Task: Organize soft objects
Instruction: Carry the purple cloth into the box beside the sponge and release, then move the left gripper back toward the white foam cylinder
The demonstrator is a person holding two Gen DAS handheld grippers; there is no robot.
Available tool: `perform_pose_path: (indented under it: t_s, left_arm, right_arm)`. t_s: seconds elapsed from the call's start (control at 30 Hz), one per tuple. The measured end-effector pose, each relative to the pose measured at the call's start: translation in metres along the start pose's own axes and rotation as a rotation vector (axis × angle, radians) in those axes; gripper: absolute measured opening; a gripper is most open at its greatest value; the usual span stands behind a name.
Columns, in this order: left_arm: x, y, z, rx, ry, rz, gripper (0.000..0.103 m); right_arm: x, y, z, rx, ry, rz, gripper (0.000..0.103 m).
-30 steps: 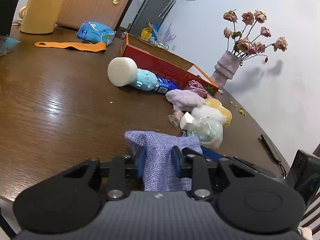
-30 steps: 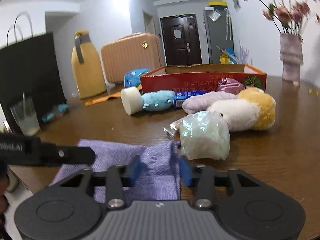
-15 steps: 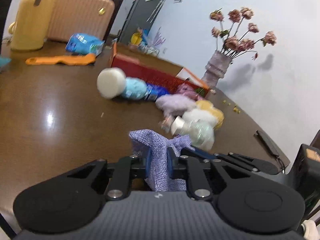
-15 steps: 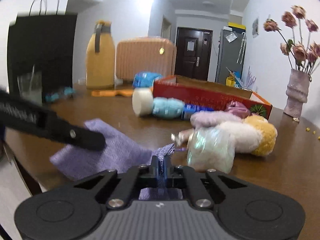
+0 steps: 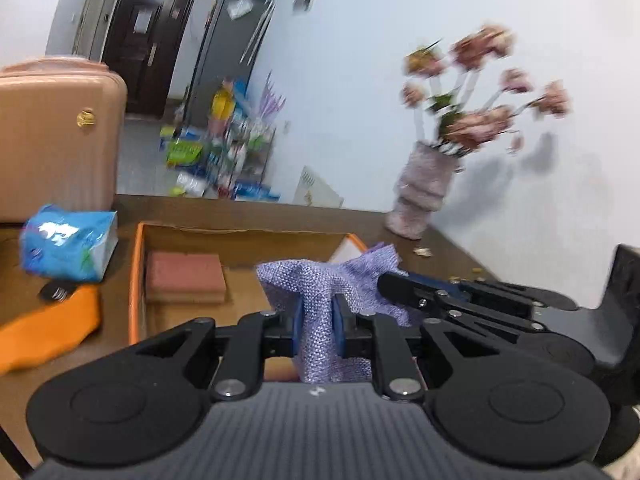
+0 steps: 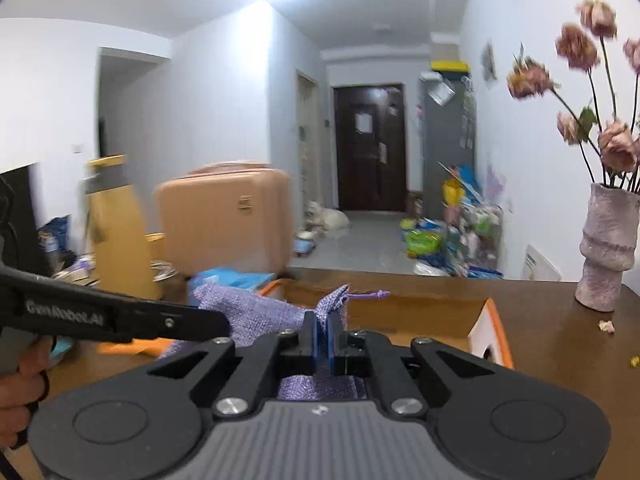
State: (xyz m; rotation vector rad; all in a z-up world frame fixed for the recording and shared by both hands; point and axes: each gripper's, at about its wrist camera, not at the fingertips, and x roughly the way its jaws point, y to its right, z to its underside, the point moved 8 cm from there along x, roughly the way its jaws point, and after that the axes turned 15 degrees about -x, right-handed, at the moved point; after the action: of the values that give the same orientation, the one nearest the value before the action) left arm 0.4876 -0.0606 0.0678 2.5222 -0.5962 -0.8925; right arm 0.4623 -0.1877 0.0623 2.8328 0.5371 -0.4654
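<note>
Both grippers, left (image 5: 316,322) and right (image 6: 323,334), pinch the purple cloth (image 5: 320,280). Past the jaws an orange box (image 5: 138,272) sits on a brown table (image 6: 560,344). A white wall (image 5: 400,80) stands behind

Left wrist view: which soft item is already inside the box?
The pink sponge block, lying in the orange box. The purple pouch hangs from both claws; the blue tissue pack sits outside.

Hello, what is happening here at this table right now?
A person holds a claw in each hand, and both grip one purple knitted pouch. The left claw pinches one part, the right claw another part near its drawstring. The pouch is held up over the open cardboard box, which already contains a pink sponge. A vase of flowers stands nearby.
</note>
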Motion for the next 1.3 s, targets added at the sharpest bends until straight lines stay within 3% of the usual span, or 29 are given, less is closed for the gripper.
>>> perform_pose_path:
  t_s: [0.23,0.3,0.37,0.43,0.53,0.63,0.7,0.97,1.13,1.3]
  left_arm:
    - [0.159,-0.049,-0.042,-0.084,-0.194,-0.169,0.016]
    - [0.186,-0.064,-0.043,-0.095,-0.216,-0.207,0.019]
    - [0.205,-0.080,-0.043,-0.106,-0.238,-0.263,0.028]
    - [0.206,-0.084,-0.044,-0.098,-0.238,-0.245,0.035]
    - [0.192,-0.088,-0.050,-0.077,-0.187,-0.251,0.048]
    - [0.174,-0.085,-0.057,-0.070,-0.163,-0.259,0.051]
    - [0.157,-0.078,-0.062,-0.045,-0.150,-0.255,0.059]
    - [0.052,-0.052,-0.074,0.065,-0.055,-0.306,0.065]
    - [-0.033,-0.044,-0.065,0.110,0.033,-0.345,0.071]
    - [-0.087,-0.032,-0.043,0.089,0.116,-0.348,0.074]
  right_arm:
    - [0.154,0.076,0.014,0.117,-0.254,-0.023,0.005]
    - [0.186,0.084,0.022,0.135,-0.305,-0.022,0.004]
    - [0.212,0.084,0.032,0.120,-0.365,-0.033,0.005]
    - [0.229,0.083,0.042,0.158,-0.406,-0.073,0.012]
    - [0.238,0.086,0.046,0.210,-0.425,-0.114,0.017]
    - [0.232,0.092,0.043,0.210,-0.404,-0.095,0.047]
    - [0.220,0.099,0.035,0.197,-0.379,-0.065,0.048]
    - [0.117,0.111,-0.016,0.084,-0.295,0.024,0.058]
    - [0.036,0.121,-0.032,0.037,-0.239,0.105,0.070]
    - [-0.020,0.110,-0.034,0.066,-0.165,0.128,0.070]
